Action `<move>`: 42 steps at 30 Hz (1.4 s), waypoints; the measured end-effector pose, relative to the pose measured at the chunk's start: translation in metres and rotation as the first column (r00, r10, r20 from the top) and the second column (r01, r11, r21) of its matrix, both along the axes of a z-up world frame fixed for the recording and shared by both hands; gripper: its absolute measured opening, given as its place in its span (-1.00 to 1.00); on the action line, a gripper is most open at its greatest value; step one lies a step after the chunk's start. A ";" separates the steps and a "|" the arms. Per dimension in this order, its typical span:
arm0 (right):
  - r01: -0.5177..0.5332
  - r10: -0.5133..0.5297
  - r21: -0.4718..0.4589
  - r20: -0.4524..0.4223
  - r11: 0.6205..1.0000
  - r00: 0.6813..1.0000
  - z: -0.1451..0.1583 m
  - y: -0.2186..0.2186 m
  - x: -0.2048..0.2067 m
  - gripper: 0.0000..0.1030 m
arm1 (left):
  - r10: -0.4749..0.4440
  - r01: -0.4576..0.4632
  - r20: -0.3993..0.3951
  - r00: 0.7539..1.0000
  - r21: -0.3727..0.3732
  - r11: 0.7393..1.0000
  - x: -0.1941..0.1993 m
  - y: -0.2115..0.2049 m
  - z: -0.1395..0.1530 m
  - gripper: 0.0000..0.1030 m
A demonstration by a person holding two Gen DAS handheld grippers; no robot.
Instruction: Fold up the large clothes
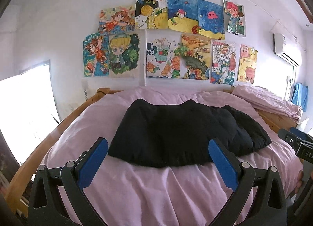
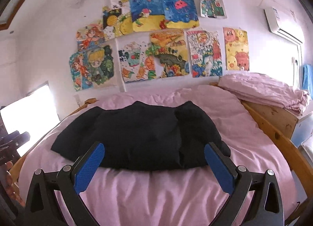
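Both the left gripper (image 1: 158, 150) and right gripper (image 2: 154, 154) hung wide open and empty above the black padded garment (image 1: 176, 134), which lay spread on the pink bedsheet (image 1: 156, 186), apparently mid-fold; next move judged: grasp its near hem.

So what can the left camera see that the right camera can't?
Only the left wrist view shows the right gripper poking in at its right edge. Only the right wrist view shows the pine knots on the wooden bed frame. Both show the black garment on the pink bed sheet, the drawings on the wall, and open jaws holding nothing.
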State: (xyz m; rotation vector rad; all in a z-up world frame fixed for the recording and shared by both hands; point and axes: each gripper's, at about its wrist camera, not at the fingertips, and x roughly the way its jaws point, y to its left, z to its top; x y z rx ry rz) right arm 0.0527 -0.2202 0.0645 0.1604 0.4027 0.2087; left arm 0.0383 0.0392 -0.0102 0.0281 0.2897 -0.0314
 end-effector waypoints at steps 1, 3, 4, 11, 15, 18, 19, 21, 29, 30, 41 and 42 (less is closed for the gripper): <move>-0.004 0.004 -0.004 0.008 1.000 1.000 0.001 0.002 -0.005 1.00 | 0.000 0.000 0.005 1.000 0.003 1.000 -0.005 -0.001 -0.002 0.96; -0.017 0.018 -0.011 0.020 1.000 1.000 0.003 0.006 -0.014 1.00 | 0.002 -0.002 0.012 1.000 0.009 1.000 -0.013 -0.002 -0.005 0.96; -0.025 0.025 -0.016 0.028 1.000 0.999 0.003 0.008 -0.018 1.00 | 0.002 -0.003 0.016 1.000 0.011 1.000 -0.017 -0.002 -0.007 0.96; -0.065 0.068 -0.039 0.055 0.997 0.996 -0.001 0.021 -0.052 1.00 | -0.004 0.004 0.019 1.000 0.007 1.000 -0.036 -0.010 -0.019 0.96; -0.071 0.072 -0.028 0.036 0.997 0.997 -0.007 0.020 -0.065 1.00 | -0.001 0.001 0.009 1.000 -0.020 1.000 -0.046 -0.009 -0.026 0.96; -0.074 0.075 -0.031 0.028 0.997 0.997 -0.009 0.020 -0.068 1.00 | 0.001 -0.001 0.001 1.000 -0.017 1.000 -0.053 -0.009 -0.033 0.96; -0.076 0.077 -0.033 0.026 0.997 0.997 -0.009 0.020 -0.069 1.00 | 0.008 -0.008 -0.005 1.000 -0.008 1.000 -0.054 -0.011 -0.035 0.96; -0.079 0.080 -0.048 0.016 0.996 0.997 -0.013 0.022 -0.072 1.00 | 0.011 -0.011 -0.014 1.000 0.016 1.000 -0.057 -0.015 -0.040 0.96; -0.068 0.066 -0.060 -0.022 0.996 0.998 -0.028 0.018 -0.074 1.00 | 0.007 -0.007 -0.023 1.000 0.029 1.000 -0.061 -0.020 -0.050 0.96; -0.067 0.066 -0.059 -0.025 0.996 0.998 -0.029 0.018 -0.074 1.00 | 0.006 -0.006 -0.028 1.000 0.032 0.999 -0.061 -0.021 -0.051 0.96; -0.100 0.096 -0.058 -0.070 0.993 0.993 -0.038 0.022 -0.070 1.00 | 0.014 -0.011 -0.047 0.999 0.051 0.999 -0.061 -0.026 -0.061 0.96; -0.100 0.096 -0.056 -0.070 0.993 0.993 -0.038 0.022 -0.070 1.00 | 0.015 -0.013 -0.047 0.999 0.052 0.999 -0.061 -0.026 -0.061 0.96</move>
